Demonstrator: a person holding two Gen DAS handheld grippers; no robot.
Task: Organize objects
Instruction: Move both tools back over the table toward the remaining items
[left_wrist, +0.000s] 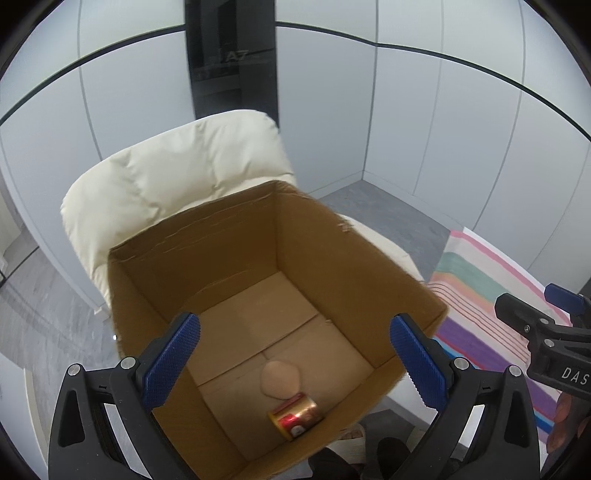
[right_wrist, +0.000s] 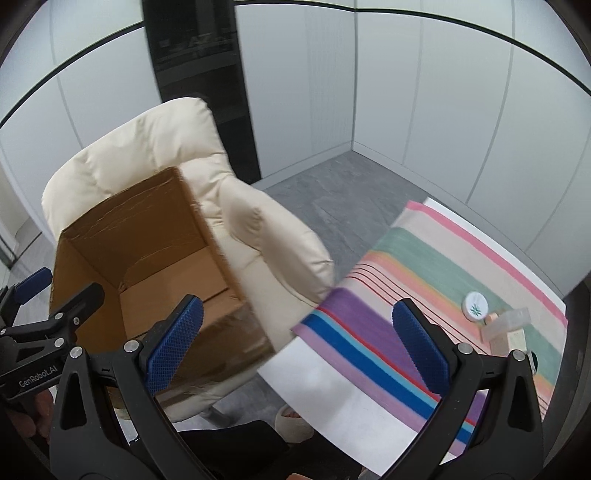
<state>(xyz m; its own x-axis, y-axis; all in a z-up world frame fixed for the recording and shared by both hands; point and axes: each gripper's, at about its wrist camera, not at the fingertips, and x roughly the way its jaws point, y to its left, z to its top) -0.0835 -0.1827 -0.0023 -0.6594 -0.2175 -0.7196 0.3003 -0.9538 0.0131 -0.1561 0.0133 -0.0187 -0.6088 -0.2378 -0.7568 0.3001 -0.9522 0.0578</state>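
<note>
An open cardboard box (left_wrist: 354, 236) stands on a cream armchair (left_wrist: 170, 177). On its floor lie a gold and red can (left_wrist: 295, 415) on its side and a flat beige round piece (left_wrist: 279, 378). My left gripper (left_wrist: 295, 362) hangs open and empty above the box. My right gripper (right_wrist: 297, 343) is open and empty, between the box (right_wrist: 147, 229) and the striped cloth (right_wrist: 424, 280). On the cloth sit a white round tin with a green leaf mark (right_wrist: 475, 305) and a clear plastic container (right_wrist: 508, 325), partly hidden behind my right finger.
The striped cloth covers a white table (right_wrist: 332, 391) to the right of the armchair (right_wrist: 273, 243). Grey floor (right_wrist: 340, 192) and white wall panels lie behind, with a dark cabinet (right_wrist: 199, 66) at the back. The right gripper shows at the left wrist view's right edge (left_wrist: 546, 332).
</note>
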